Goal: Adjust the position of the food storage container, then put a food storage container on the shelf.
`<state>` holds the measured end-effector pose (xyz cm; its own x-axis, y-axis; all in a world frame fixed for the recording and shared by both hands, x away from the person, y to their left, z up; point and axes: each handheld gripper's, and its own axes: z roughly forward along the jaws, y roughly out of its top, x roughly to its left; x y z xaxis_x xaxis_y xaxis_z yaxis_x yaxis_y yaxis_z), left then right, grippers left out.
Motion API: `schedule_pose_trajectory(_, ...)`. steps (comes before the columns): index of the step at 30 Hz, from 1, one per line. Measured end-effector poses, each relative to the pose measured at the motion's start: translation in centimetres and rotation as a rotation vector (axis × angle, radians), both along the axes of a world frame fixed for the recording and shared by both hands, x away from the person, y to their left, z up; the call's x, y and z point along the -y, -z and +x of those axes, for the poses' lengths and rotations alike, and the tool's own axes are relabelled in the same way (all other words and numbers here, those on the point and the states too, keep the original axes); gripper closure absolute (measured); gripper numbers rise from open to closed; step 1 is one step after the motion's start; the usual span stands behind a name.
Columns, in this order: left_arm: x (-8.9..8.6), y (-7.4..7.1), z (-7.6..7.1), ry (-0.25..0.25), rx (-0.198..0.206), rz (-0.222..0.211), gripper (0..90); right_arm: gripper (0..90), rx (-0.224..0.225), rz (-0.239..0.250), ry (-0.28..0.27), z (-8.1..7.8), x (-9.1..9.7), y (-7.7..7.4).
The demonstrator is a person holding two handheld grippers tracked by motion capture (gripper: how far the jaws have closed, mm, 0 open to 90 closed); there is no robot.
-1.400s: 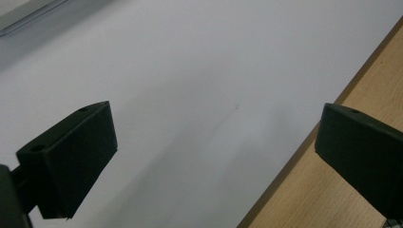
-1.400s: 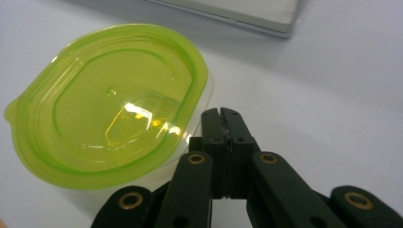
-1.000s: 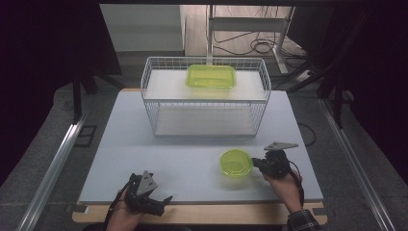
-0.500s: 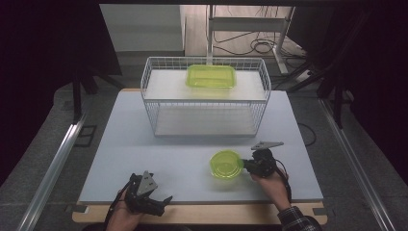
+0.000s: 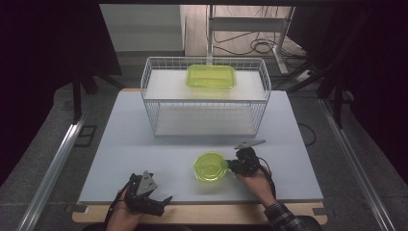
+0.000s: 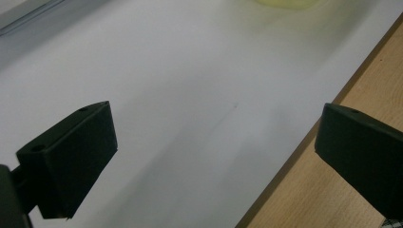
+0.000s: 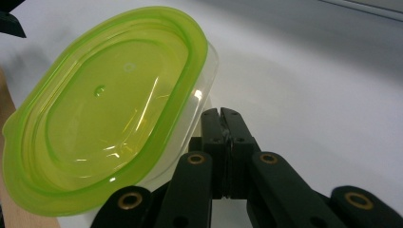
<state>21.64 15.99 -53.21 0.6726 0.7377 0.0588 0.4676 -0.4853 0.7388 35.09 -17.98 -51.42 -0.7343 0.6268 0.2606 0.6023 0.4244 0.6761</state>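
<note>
The left hand-held gripper [image 5: 144,195] rests at the near edge of the surface [image 5: 144,144], its jaws standing wide apart with nothing between them; in the left gripper view they frame bare surface and a strip of wooden edge.

To its right, the round green container [image 5: 210,166] sits on the surface directly against the tips of the right hand-held gripper [image 5: 232,167]. In the right gripper view the jaws are pressed together, their tips against the clear side wall of the container [image 7: 109,104] just under its green lid, with no wall between them. So this reads as a push, not a grasp: the closed tips seem to be sliding the container sideways toward the left hand-held gripper.

Beyond both grippers stands a white wire rack [image 5: 204,96], with a rectangular green container [image 5: 211,76] on its top shelf.

The next move likely calls for keeping the push low and centred so the container doesn't spin away.
</note>
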Motion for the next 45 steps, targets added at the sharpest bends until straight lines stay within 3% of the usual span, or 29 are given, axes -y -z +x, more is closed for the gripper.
schedule_pose_trajectory(6,0.0,0.0,0.0,0.002,-0.001,0.001,0.0,87.1,0.029,-0.027,-0.009,0.2,-0.6,0.0)
schedule_pose_trajectory(16,-0.1,0.0,0.0,0.0,0.0,-0.003,0.1,78.5,0.089,-0.04,0.042,-0.1,1.9,-1.1)
schedule_pose_trajectory(25,-0.4,-0.4,-0.1,-0.028,0.028,-0.035,0.4,53.8,0.187,-0.052,0.051,-1.9,3.7,-2.6)
schedule_pose_trajectory(34,-0.3,-0.3,-0.1,-0.011,0.017,-0.015,0.4,29.8,0.205,-0.084,0.04,-3.0,4.0,-2.4)
schedule_pose_trajectory(40,-0.2,-0.3,-0.1,-0.006,0.015,-0.012,0.4,15.9,0.186,-0.056,0.03,-3.3,4.4,-1.9)
schedule_pose_trajectory(45,-0.2,-0.2,-0.1,-0.005,0.013,-0.013,0.4,9.8,0.182,-0.034,0.029,-3.2,4.3,-1.8)
